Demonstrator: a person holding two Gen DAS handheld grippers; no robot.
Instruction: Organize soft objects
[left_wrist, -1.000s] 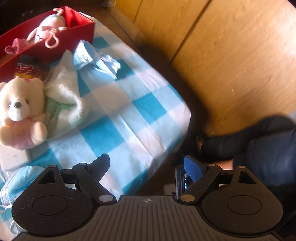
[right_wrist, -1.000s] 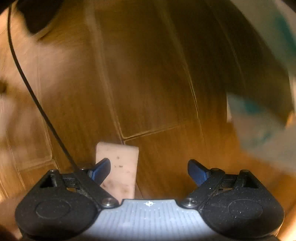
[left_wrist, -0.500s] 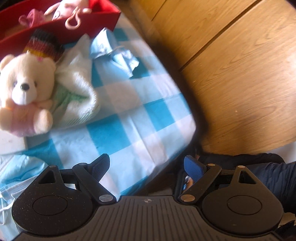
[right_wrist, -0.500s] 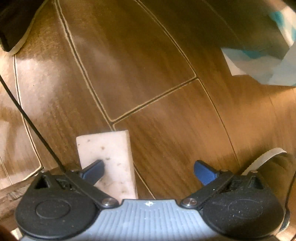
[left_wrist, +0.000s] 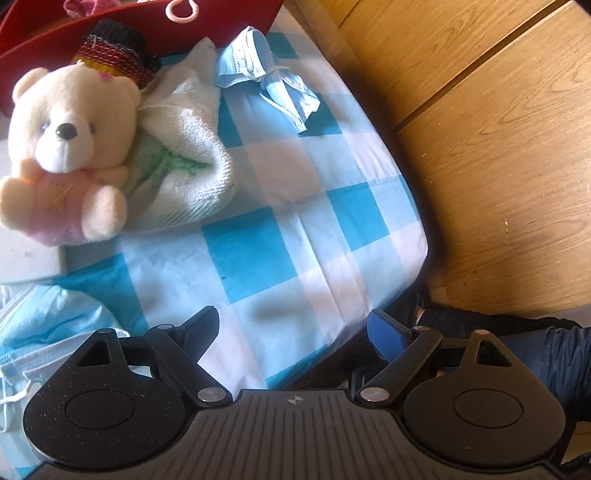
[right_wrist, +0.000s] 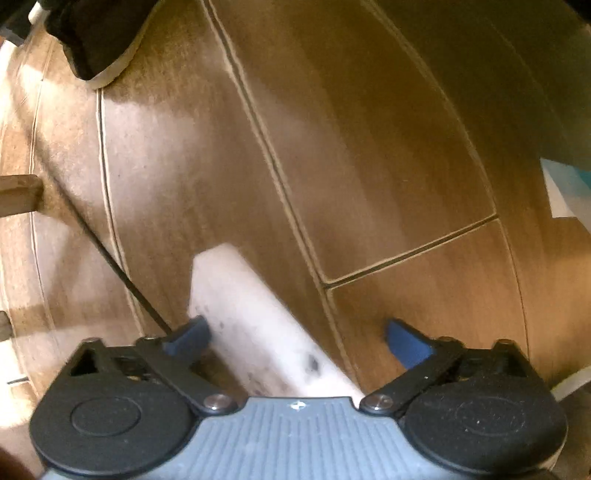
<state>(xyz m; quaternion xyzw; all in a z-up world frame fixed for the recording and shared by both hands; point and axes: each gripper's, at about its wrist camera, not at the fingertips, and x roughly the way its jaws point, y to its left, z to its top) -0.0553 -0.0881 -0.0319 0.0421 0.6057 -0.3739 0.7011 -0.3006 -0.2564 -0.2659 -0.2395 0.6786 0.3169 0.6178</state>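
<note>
In the left wrist view a cream teddy bear (left_wrist: 66, 147) leans on a white towel (left_wrist: 184, 158) on the blue-checked cloth (left_wrist: 295, 229). A crumpled blue face mask (left_wrist: 266, 81) lies behind them, and more masks (left_wrist: 44, 332) lie at the lower left. My left gripper (left_wrist: 291, 317) hangs open over the cloth's near edge, holding nothing. In the right wrist view a white speckled sponge (right_wrist: 251, 325) lies slantwise on the wooden floor. My right gripper (right_wrist: 295, 328) points down over it with its jaws closing. The sponge is between them, against the left finger and apart from the right one.
A red box (left_wrist: 44, 37) with pink toys stands at the cloth's far left, a striped knitted hat (left_wrist: 114, 51) before it. A white block (left_wrist: 26, 254) lies by the bear. A person's dark trouser leg (left_wrist: 546, 350) is at the right. A black cable (right_wrist: 110, 254) and a dark shoe (right_wrist: 99, 40) are on the floor.
The left gripper has come closer to the bear and rolled, so the box slid out at the top. The right gripper's jaws widened, then narrowed, and the sponge now lies slantwise between them.
</note>
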